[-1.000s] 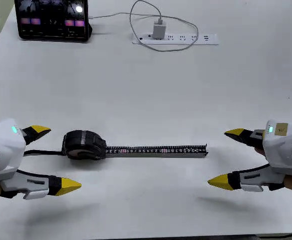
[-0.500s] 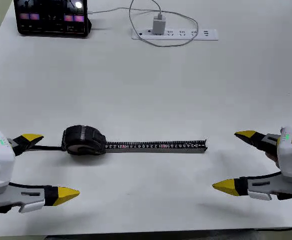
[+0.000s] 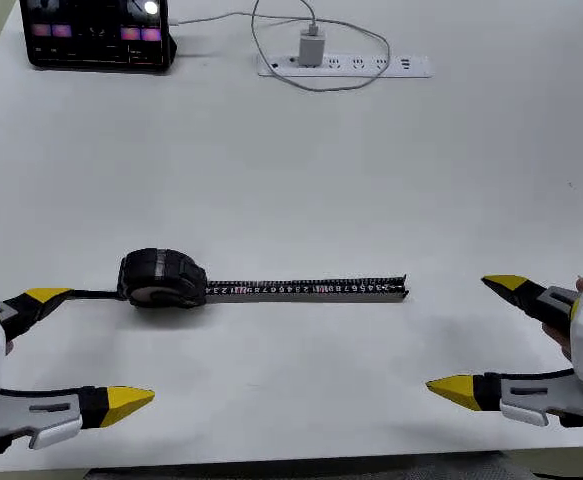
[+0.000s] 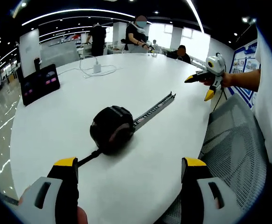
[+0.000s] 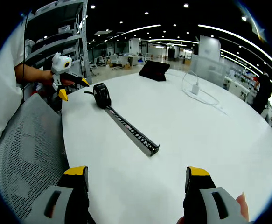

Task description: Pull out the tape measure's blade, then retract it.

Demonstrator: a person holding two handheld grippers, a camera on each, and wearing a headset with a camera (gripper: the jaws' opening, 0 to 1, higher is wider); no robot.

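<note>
One round black tape measure (image 3: 161,279) (rubbery, perhaps), flat blade (image 3: 306,289) extended.

**Free room on every side**

The white bench (image 3: 301,190) is bare in front of and behind the black tape measure case (image 3: 161,279) and its drawn-out dark blade (image 3: 306,289), which lie across the middle. A thin black strap (image 3: 96,294) reaches from the case toward the left tongs (image 3: 108,345), whose jaws are spread. Bare surface separates the blade's tip from the wide-spread right tongs (image 3: 458,332). A black tablet (image 3: 93,35), a white power strip (image 3: 343,65) and a looped white cable (image 3: 271,55) stand well apart at the far edge.
</note>
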